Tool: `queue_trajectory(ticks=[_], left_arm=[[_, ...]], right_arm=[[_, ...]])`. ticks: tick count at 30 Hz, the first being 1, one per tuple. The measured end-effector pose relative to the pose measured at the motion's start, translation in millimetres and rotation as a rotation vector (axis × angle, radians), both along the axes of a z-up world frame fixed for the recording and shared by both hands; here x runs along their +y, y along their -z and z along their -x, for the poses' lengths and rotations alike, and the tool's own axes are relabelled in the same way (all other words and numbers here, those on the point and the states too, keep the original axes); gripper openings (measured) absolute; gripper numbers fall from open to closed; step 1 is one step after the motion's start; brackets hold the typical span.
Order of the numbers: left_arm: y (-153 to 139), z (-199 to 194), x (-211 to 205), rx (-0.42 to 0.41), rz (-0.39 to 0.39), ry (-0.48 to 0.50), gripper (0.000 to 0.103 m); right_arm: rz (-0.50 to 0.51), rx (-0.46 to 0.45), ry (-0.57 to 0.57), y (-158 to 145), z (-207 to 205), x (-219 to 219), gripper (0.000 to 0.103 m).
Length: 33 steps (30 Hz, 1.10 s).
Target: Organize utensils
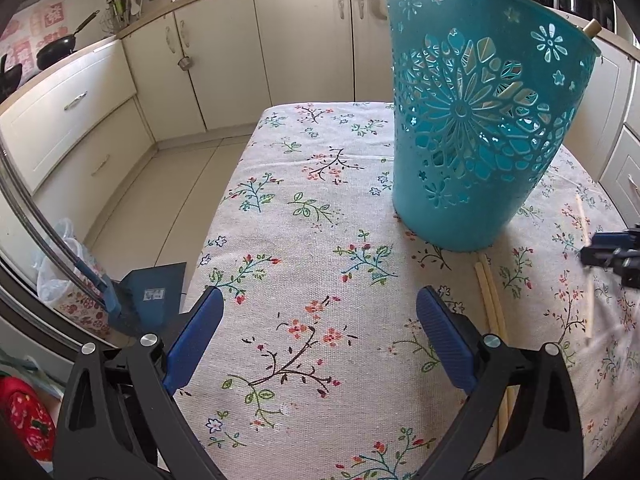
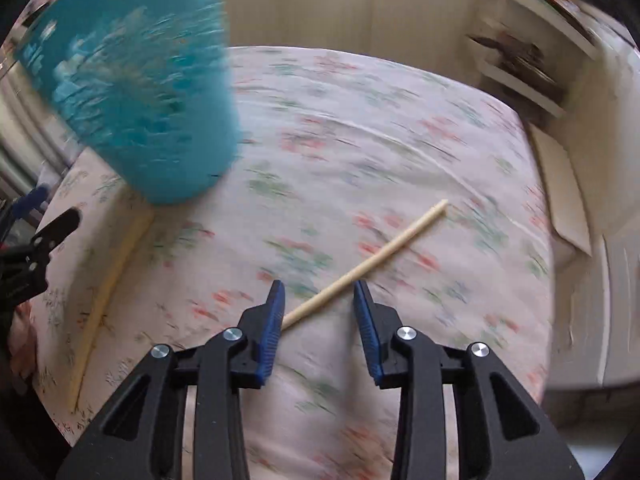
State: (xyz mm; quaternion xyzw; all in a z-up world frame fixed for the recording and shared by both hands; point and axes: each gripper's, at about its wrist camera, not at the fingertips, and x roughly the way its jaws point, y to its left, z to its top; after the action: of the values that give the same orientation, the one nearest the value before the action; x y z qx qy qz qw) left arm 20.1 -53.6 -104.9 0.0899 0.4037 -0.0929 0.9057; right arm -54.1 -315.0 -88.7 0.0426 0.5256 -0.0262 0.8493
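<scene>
A teal cut-out plastic basket [image 1: 472, 120] stands on the floral tablecloth [image 1: 320, 240] with wooden utensil handles [image 1: 591, 26] poking above its rim. It also shows blurred in the right wrist view [image 2: 140, 80]. A pair of pale wooden chopsticks [image 1: 490, 300] lies by the basket's base, also in the right wrist view [image 2: 108, 280]. Another single chopstick [image 2: 372, 262] lies on the cloth between my right gripper's open jaws. My right gripper [image 2: 319, 286] is just over it, not clamped. My left gripper [image 1: 320, 296] is open and empty above the cloth, left of the chopstick pair.
Cream kitchen cabinets [image 1: 280, 40] surround the table. A dustpan and brush [image 1: 140, 300] lean at the table's left edge by a plastic bag [image 1: 60, 264]. A wok [image 1: 56, 50] sits on the left counter. Shelves [image 2: 520, 68] stand at the far right.
</scene>
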Motion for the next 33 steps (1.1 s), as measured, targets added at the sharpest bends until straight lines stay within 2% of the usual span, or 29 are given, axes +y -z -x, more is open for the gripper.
queue_trajectory(ticks=[2,6,9,11,13,15,19,21,25,28,30,33], left_arm=[[0.3,-0.1,-1.1,0.001,-0.006,0.001,0.093],[0.7,0.1,0.5,0.002,-0.009,-0.001,0.093],[0.7,-0.9,2.0,0.006,-0.004,-0.006,0.093],[0.7,-1.3,2.2,0.006,-0.003,-0.005,0.093],[0.6,-1.1,2.1,0.004,-0.003,-0.001,0.093],[1.1,-1.8,1.2,0.007,-0.005,0.0,0.093],[1.5,-0.8,-1.2,0.007,-0.011,0.003,0.093],[1.6,-0.6,-1.3,0.007,-0.011,0.002,0.093],[1.3,0.2,-2.4,0.007,-0.016,0.002,0.093],[1.1,1.8,-2.7,0.006,-0.02,0.003,0.093],[1.2,1.4,-2.3,0.006,-0.018,0.003,0.093],[0.8,2.0,-1.8,0.007,-0.01,-0.001,0.093]], right_arm=[[-0.028,-0.024,0.071,-1.6,3.9,-9.0,0.036],[0.013,-0.075,0.213,-0.3,1.7,-7.4,0.036],[0.081,-0.091,0.245,-2.6,-5.2,-0.1,0.034],[0.079,-0.082,0.208,-4.7,-14.7,7.2,0.012],[0.091,-0.051,0.145,-5.1,-17.6,15.5,0.007],[0.056,-0.03,0.12,-3.9,-18.6,15.0,0.006],[-0.151,-0.075,0.142,-23.4,7.3,8.8,0.006],[-0.306,-0.156,0.151,-49.6,21.0,7.3,0.006],[-0.46,-0.364,0.094,-119.7,29.4,22.3,0.006],[-0.485,-0.574,0.032,-178.9,22.3,40.9,0.006],[-0.451,-0.719,0.015,-209.2,9.3,59.2,0.006],[-0.366,-0.842,0.049,-227.1,-11.5,80.2,0.006]])
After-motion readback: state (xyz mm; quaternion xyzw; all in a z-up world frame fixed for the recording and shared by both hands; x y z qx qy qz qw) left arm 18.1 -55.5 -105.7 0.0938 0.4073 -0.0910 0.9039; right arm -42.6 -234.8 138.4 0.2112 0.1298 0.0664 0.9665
